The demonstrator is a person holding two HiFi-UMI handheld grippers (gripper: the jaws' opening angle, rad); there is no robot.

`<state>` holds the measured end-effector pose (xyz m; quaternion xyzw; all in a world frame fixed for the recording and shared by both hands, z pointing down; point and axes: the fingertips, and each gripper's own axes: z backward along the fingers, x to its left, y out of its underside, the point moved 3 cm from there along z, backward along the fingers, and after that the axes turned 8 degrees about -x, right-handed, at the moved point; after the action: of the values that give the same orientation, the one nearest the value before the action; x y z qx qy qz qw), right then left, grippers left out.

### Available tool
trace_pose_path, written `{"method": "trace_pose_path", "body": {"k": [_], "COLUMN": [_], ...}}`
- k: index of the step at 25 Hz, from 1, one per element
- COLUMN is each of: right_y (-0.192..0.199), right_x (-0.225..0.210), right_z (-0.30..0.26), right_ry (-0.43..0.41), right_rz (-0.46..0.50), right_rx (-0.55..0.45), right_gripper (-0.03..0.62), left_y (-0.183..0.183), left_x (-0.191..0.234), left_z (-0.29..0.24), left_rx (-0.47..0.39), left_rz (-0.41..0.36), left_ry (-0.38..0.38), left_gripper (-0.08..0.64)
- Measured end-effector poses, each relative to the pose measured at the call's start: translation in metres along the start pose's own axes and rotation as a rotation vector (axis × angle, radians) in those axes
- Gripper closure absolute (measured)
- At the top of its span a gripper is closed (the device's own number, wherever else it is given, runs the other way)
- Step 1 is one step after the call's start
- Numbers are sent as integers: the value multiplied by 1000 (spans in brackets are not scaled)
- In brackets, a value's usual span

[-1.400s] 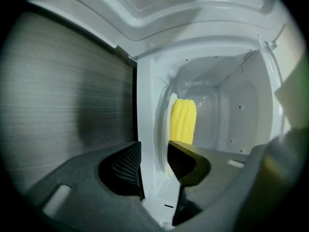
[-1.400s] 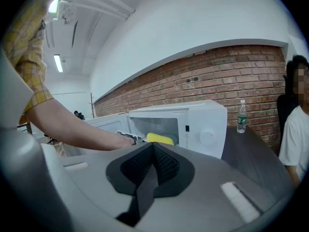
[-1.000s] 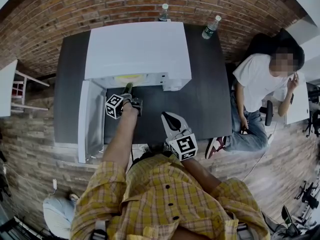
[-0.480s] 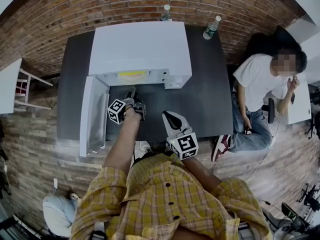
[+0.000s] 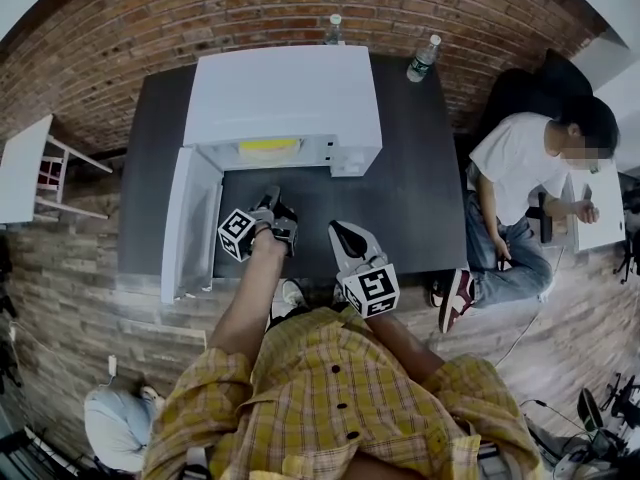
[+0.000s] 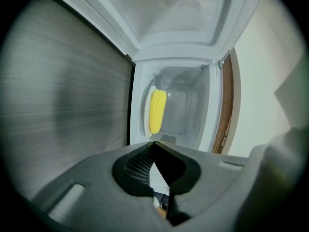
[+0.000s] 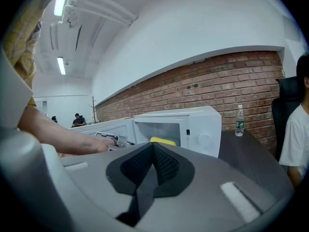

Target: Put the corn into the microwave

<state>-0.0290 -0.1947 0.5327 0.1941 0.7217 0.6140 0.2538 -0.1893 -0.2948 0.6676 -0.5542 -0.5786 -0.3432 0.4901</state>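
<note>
Resting inside the boxy white microwave (image 5: pixel 285 98), a smooth yellow corn (image 5: pixel 268 145).

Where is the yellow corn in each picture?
Head view: corn near the top middle, inside the microwave.
Left gripper view: corn in the middle, standing on end in the picture.
Right gripper view: corn in the middle, small.
Shared landmark: the open white microwave around it.
</note>
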Motion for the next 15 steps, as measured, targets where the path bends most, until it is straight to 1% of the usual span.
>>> {"method": "trace_pose_path", "body": {"k": [5,10,15], "right_y": [-4,-12,-21], "right_x": [-3,-6,-6], "right_z": [5,10,12], "right_ry": [0,6,-8], "right_rz": [-9,8,13], "right_rx": [-22,-54,-81], "right_gripper": [588,588,588], "left_y": [15,25,32], "left_x": [-15,-31,-45], "left_z": [18,38,55], "left_rx": [23,42,51], "left_rz": [-17,-62,-117], "left_ry": [43,91,154], "left_gripper": [560,560,560]}}
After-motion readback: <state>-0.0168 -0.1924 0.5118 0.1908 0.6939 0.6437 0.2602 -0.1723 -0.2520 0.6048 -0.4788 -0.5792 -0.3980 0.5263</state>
